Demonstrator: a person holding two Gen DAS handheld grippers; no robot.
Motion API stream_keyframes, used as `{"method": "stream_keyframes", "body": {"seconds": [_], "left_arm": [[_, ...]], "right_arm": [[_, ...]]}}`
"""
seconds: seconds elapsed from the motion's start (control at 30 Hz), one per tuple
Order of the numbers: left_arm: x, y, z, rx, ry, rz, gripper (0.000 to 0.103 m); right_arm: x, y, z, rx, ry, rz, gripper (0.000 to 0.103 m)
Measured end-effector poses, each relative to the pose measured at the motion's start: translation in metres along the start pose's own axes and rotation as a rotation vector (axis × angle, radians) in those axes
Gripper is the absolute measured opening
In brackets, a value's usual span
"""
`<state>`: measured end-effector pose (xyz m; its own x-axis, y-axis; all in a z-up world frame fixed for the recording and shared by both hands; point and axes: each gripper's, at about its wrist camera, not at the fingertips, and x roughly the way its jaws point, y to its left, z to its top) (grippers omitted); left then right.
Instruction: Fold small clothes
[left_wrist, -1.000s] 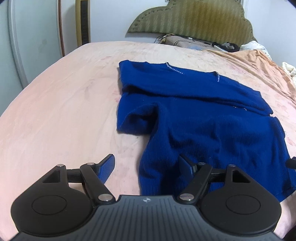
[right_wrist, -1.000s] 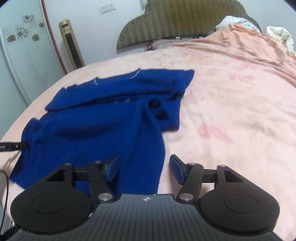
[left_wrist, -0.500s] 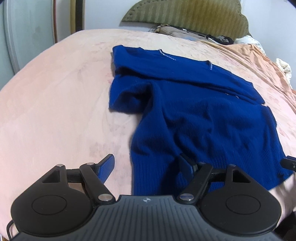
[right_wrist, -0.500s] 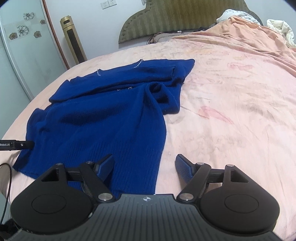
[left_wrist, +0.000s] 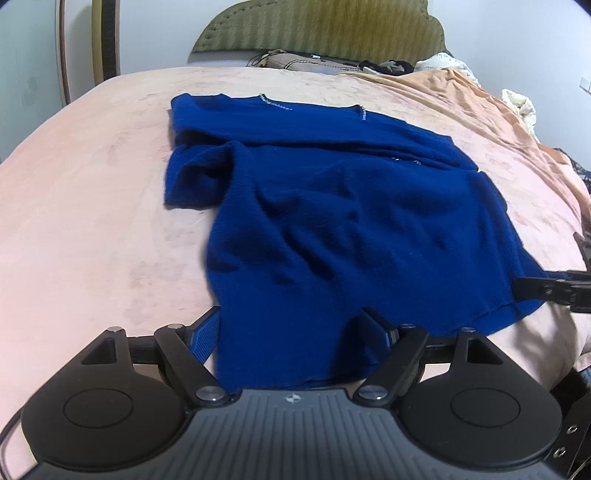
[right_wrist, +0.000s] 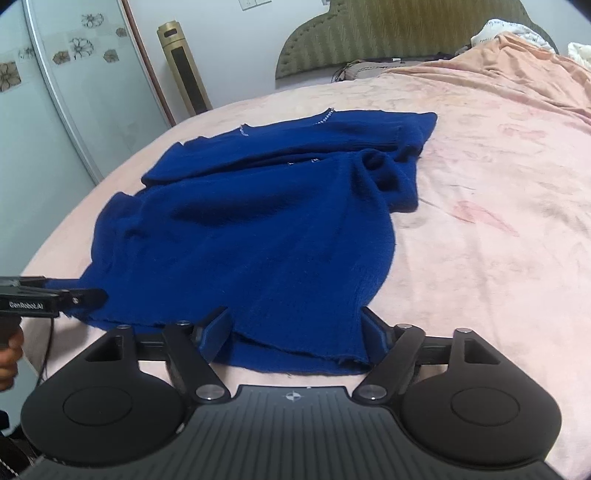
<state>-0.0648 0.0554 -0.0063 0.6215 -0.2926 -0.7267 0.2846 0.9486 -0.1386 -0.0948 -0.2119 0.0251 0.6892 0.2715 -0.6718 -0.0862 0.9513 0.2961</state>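
Blue sweater (left_wrist: 332, 206): spread on pink bed (left_wrist: 92, 206), hem nearest.
Left tool (left_wrist: 291, 328): jaws wide, hem corner lying between them, unpinched; sweater runs to 12 o'clock.
Right tool (right_wrist: 295, 328): jaws just closing, straddling opposite hem corner, pads not yet pressing.
Earlier, both tools sat short of the hem.

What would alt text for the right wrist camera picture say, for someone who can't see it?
A blue knitted sweater lies spread on a pink bedspread, its near hem between the open black fingers of the right gripper. The left gripper reaches the sweater's hem from the left edge, and a green headboard stands behind.
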Motion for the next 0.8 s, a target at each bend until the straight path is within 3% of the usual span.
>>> {"method": "stream_keyframes", "body": {"seconds": [0.03, 0.1, 0.13, 0.17, 0.23, 0.43, 0.8], "left_arm": [[0.002, -0.002, 0.001, -0.001, 0.003, -0.006, 0.078], [0.003, -0.01, 0.001, 0.016, 0.003, -0.008, 0.066], [0.003, -0.014, 0.001, 0.032, 0.001, -0.005, 0.05], [0.003, -0.017, 0.001, 0.043, -0.001, -0.003, 0.034], [0.002, -0.017, 0.001, 0.026, 0.005, -0.031, 0.016], [-0.01, -0.008, 0.007, -0.045, -0.007, -0.075, 0.011], [-0.098, 0.004, 0.026, -0.029, -0.196, -0.2, 0.011]], "right_arm": [[0.002, 0.003, 0.0, -0.014, 0.0, -0.007, 0.061], [0.003, 0.012, -0.001, -0.069, -0.001, -0.033, 0.052], [0.004, 0.015, -0.002, -0.087, -0.002, -0.038, 0.036], [0.004, 0.015, -0.002, -0.083, 0.0, -0.029, 0.026], [0.002, 0.013, -0.001, -0.064, -0.007, -0.017, 0.022], [-0.02, 0.015, 0.008, -0.055, -0.061, 0.043, 0.02], [-0.092, 0.026, 0.039, -0.121, -0.168, 0.216, 0.02]]}}
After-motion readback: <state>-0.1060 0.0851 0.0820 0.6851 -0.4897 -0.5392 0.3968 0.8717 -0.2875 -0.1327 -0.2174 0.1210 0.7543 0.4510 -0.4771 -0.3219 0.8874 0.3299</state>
